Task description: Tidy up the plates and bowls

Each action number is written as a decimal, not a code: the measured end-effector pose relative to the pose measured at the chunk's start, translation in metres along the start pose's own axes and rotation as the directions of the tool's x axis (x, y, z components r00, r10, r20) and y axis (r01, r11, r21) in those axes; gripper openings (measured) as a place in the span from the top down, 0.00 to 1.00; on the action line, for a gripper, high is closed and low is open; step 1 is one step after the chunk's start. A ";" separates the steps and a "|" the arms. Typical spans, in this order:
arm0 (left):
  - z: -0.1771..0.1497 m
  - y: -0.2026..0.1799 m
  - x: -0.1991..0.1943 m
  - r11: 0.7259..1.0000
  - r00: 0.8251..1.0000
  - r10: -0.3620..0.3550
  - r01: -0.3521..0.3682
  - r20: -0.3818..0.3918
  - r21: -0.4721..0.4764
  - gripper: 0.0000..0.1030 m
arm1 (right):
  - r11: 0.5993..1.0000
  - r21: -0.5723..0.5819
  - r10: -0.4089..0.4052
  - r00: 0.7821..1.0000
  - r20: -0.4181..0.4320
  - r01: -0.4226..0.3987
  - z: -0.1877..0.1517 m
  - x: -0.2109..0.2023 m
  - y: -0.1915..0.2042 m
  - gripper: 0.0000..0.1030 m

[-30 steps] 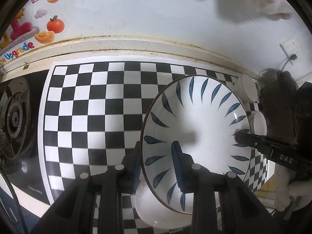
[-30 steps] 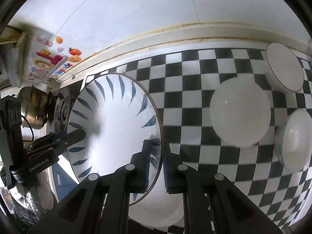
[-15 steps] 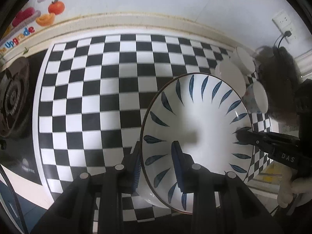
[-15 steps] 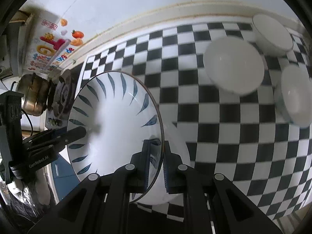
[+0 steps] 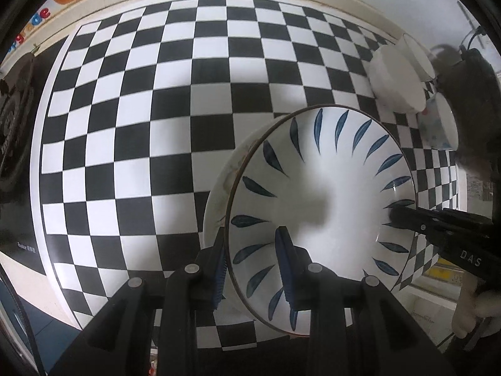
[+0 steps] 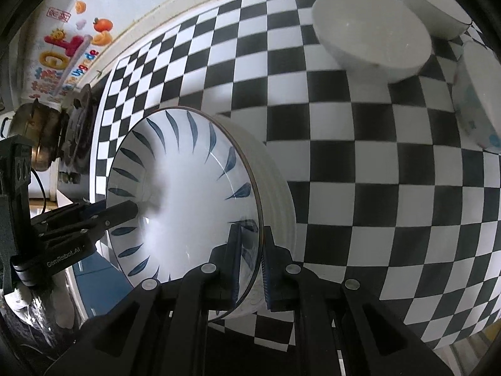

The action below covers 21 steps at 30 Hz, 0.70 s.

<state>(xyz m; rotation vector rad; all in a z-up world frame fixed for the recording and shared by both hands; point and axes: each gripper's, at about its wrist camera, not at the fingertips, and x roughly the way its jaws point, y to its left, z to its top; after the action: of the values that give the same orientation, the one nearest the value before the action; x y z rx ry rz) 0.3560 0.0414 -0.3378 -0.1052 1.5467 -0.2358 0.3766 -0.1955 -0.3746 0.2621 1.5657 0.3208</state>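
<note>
Two grippers share one wide white ceramic bowl with blue leaf strokes (image 5: 322,194): the left gripper (image 5: 253,263) pinches its near-left rim and the right gripper (image 6: 250,260) pinches the opposite rim, probably to keep so broad a dish level. It hangs low over the checkered counter mat (image 5: 156,94) near its front edge. Three plain white bowls (image 6: 369,34) cluster at the back right corner, likely where it belongs.

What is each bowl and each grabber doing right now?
Blue-leaf bowl: gripped at opposite rims by both grippers, empty.
Left gripper: shut on its rim.
Right gripper: shut on its rim.
Three white bowls: upright on the checkered mat, untouched, clustered together.
</note>
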 end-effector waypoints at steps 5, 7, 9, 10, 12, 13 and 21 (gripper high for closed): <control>-0.002 0.001 0.004 1.000 1.000 0.010 -0.010 -0.007 -0.007 0.74 | 1.000 -0.011 -0.008 1.000 -0.010 0.008 -0.001 0.006 0.001 0.87; -0.003 0.003 0.007 1.000 1.000 0.009 -0.010 -0.011 -0.011 0.74 | 1.000 -0.012 -0.011 1.000 -0.014 0.010 0.000 0.007 0.002 0.87; -0.003 0.006 0.008 1.000 1.000 0.009 -0.009 -0.014 -0.013 0.74 | 1.000 -0.015 -0.017 1.000 -0.017 0.017 0.001 0.009 0.004 0.87; -0.003 0.006 0.009 1.000 1.000 0.010 -0.010 -0.015 -0.015 0.74 | 1.000 -0.014 -0.017 1.000 -0.019 0.017 0.001 0.010 0.004 0.87; 0.001 0.004 0.010 1.000 1.000 0.011 -0.012 -0.017 -0.016 0.74 | 1.000 -0.017 -0.018 1.000 -0.022 0.017 0.002 0.011 0.005 0.87; 0.000 0.005 0.011 1.000 1.000 0.012 -0.013 -0.018 -0.017 0.74 | 1.000 -0.015 -0.017 1.000 -0.024 0.017 0.002 0.012 0.005 0.87; 0.000 0.001 0.020 0.999 0.999 0.028 -0.029 -0.026 -0.019 0.74 | 0.999 -0.020 -0.029 0.999 -0.029 0.028 0.001 0.018 0.007 0.87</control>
<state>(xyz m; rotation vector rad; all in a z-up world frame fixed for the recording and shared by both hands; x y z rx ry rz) 0.3565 0.0379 -0.3576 -0.0955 1.5753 -0.2007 0.3772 -0.1824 -0.3893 0.2205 1.5929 0.3189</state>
